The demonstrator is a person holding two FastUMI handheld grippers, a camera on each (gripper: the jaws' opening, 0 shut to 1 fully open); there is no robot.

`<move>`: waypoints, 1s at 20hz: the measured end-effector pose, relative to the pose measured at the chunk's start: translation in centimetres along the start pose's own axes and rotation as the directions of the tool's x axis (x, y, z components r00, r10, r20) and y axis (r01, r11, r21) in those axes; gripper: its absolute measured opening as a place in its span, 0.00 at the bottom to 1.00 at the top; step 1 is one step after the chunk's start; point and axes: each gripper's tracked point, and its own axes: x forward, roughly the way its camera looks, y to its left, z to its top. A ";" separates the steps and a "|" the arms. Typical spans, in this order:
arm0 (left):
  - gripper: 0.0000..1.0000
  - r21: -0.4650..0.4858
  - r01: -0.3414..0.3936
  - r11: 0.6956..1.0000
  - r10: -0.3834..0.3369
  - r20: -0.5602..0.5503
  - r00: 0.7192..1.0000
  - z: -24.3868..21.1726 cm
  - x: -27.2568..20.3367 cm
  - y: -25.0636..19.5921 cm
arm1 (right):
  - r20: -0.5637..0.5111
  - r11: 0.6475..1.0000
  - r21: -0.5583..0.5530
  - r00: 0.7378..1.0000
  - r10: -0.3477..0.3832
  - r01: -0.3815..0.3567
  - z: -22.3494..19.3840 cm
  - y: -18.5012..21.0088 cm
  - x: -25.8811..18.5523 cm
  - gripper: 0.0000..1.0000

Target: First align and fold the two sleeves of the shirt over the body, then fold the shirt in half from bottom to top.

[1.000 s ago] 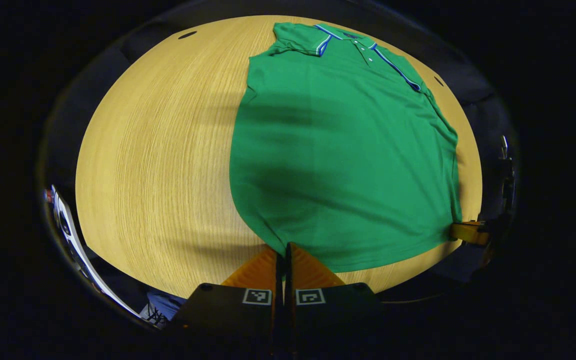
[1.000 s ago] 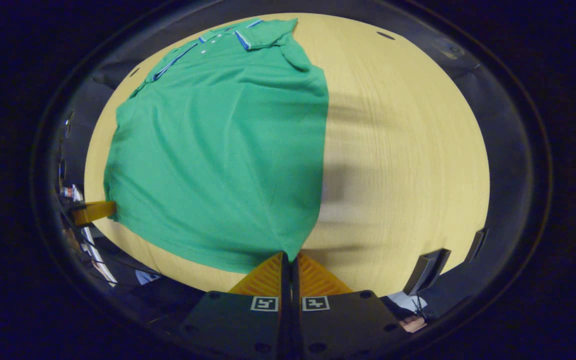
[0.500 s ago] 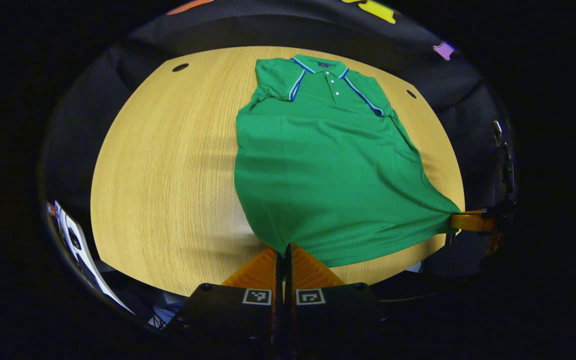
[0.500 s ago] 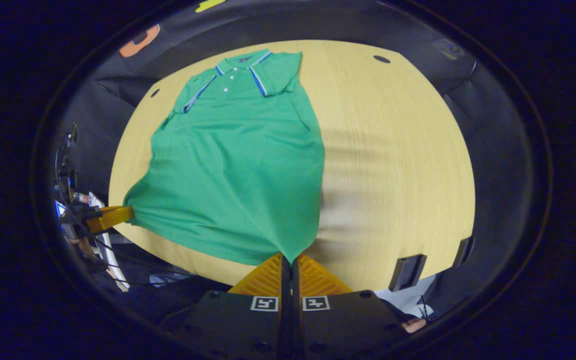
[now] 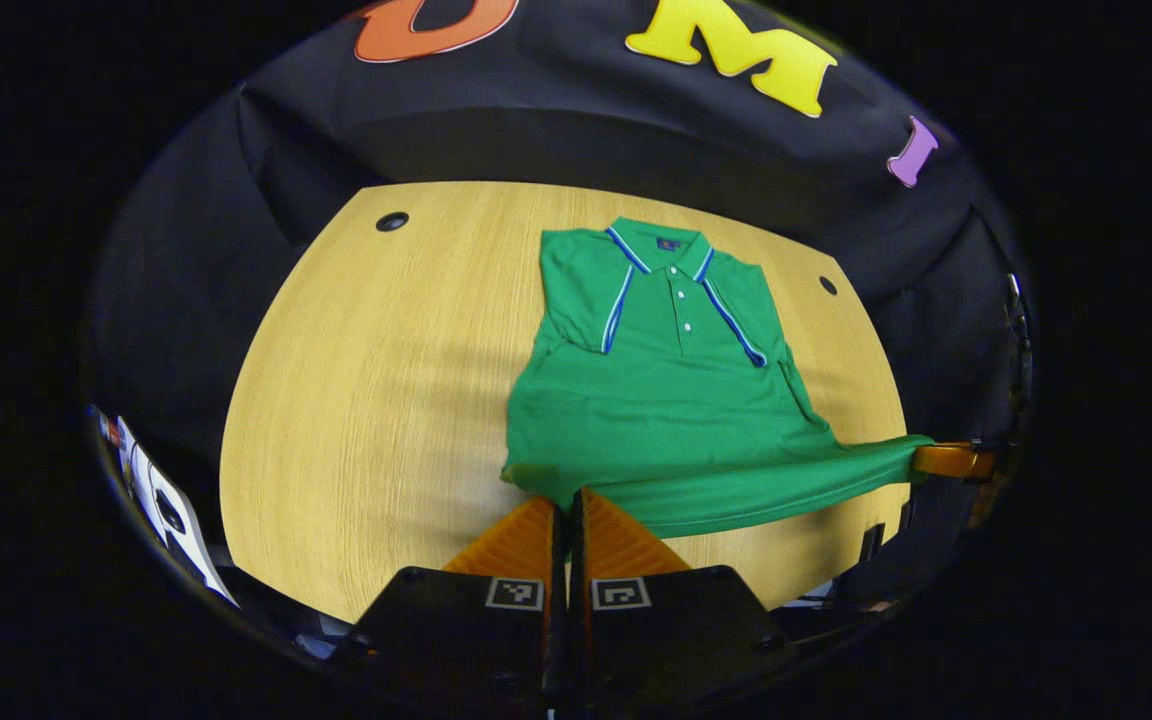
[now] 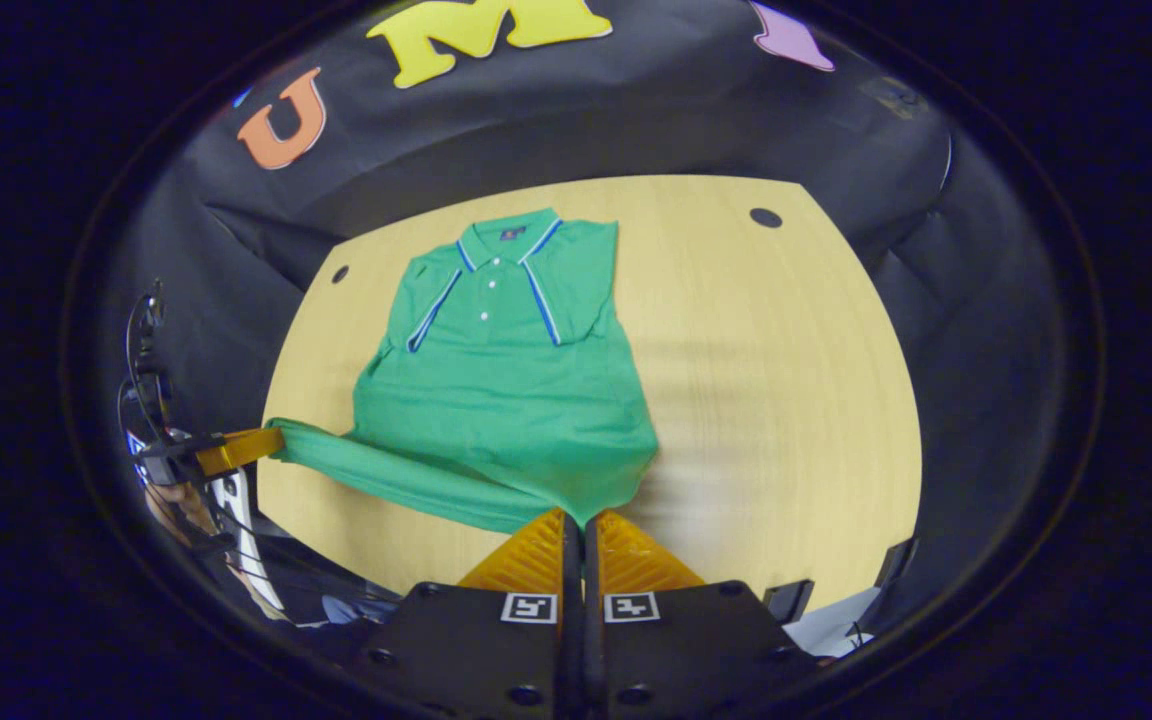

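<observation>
Since a second ago, when the hem lay low against the near edge of the table (image 5: 336,400), both bottom corners of the shirt (image 5: 656,400) have risen and the lower body hangs off the wood as a taut band between the two tools. Farthest left, the left gripper (image 5: 568,500) has its fingers pressed together on the shirt's bottom-left corner, the cloth running straight into the closed tips in the left gripper view. Moving rightward, the collar (image 5: 671,255) and both sleeves, already folded in over the chest with their striped edges showing, lie flat at the far end of the table, so the first half of the job looks done. The hem sags slightly in the middle of its span. On the right, the right gripper (image 6: 581,520) is likewise clamped on the bottom-right corner; in the left gripper view it appears at the far end of the stretched hem (image 5: 951,460), though it sits so near the edge there that I can only say it seems to pinch the fabric.

Both cameras now see the booth wall (image 6: 536,120) above the table, where before they looked down at cloth, so the hands have lifted and pulled back. I judge the bottom-to-top fold is under way; the hem next needs carrying forward to the collar.
</observation>
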 end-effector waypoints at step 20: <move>0.04 0.126 -0.111 0.986 0.076 0.254 0.964 20.0 14.9 1.2 | 0.279 0.994 -0.068 0.958 -0.066 0.089 23.1 -0.2 15.8 0.03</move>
